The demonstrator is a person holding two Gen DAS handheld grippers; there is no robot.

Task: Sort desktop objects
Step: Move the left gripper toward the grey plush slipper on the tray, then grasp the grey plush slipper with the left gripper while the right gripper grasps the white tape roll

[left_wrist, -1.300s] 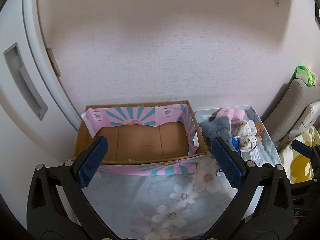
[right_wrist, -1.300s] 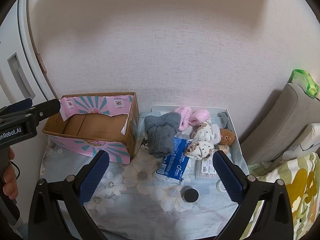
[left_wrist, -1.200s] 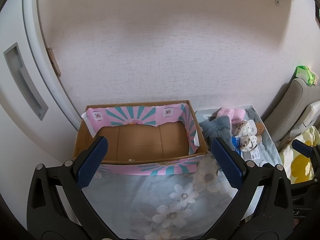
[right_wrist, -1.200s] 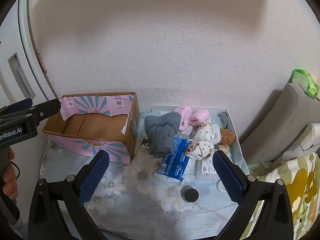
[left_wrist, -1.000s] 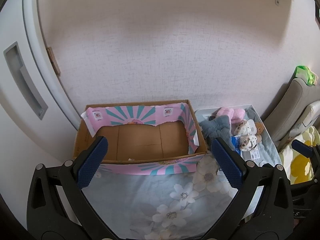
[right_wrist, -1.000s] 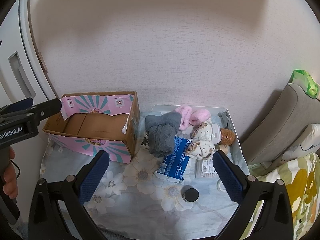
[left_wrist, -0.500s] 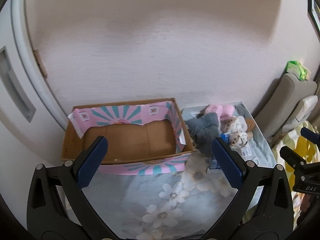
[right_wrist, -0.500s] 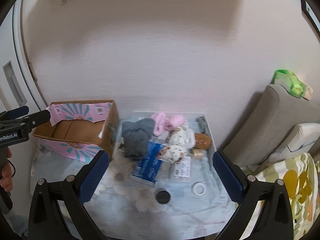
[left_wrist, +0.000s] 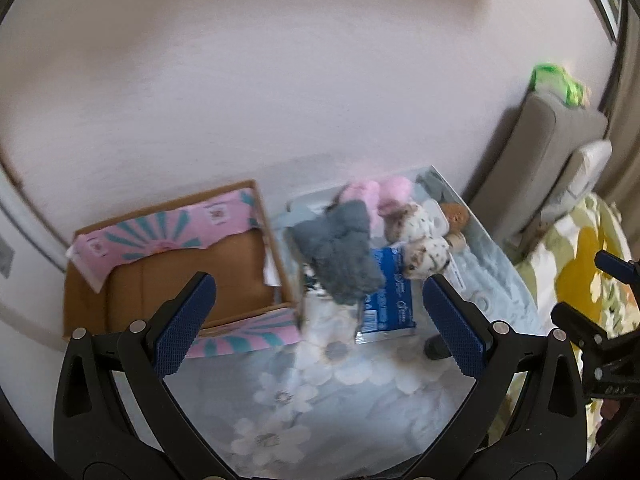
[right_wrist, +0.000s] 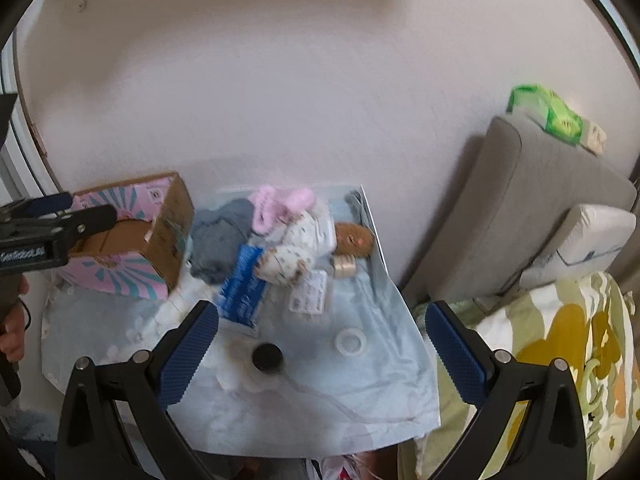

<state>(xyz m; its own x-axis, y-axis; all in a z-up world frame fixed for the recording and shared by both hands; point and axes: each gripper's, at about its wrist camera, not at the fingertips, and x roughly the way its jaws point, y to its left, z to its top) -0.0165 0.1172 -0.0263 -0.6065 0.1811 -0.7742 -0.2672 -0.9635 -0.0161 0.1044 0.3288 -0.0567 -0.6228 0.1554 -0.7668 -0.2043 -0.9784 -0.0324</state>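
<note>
An open cardboard box [left_wrist: 176,268] with pink and teal trim stands at the table's back left, also in the right wrist view [right_wrist: 160,236]. Right of it lies a pile: grey cloth [left_wrist: 340,248] [right_wrist: 220,236], pink fluffy item [left_wrist: 376,192] [right_wrist: 280,204], spotted soft toys [left_wrist: 420,240] [right_wrist: 296,248], blue packet [left_wrist: 392,304] [right_wrist: 242,288], brown toy [right_wrist: 354,238]. A black cap [right_wrist: 267,357] and a white ring [right_wrist: 350,342] lie nearer. My left gripper [left_wrist: 316,324] is open and empty above the cloth. My right gripper [right_wrist: 320,348] is open and empty above the cap.
The table carries a pale blue floral cloth [left_wrist: 280,392] against a white wall. A grey sofa arm [right_wrist: 520,216] with a green pack [right_wrist: 546,114] stands right, with a white cushion [right_wrist: 580,244] and floral bedding [right_wrist: 560,352]. A door frame is at left.
Both grippers have swung to the right and moved nearer the table; the pile of objects now sits more central in both views. Both stay open and empty.
</note>
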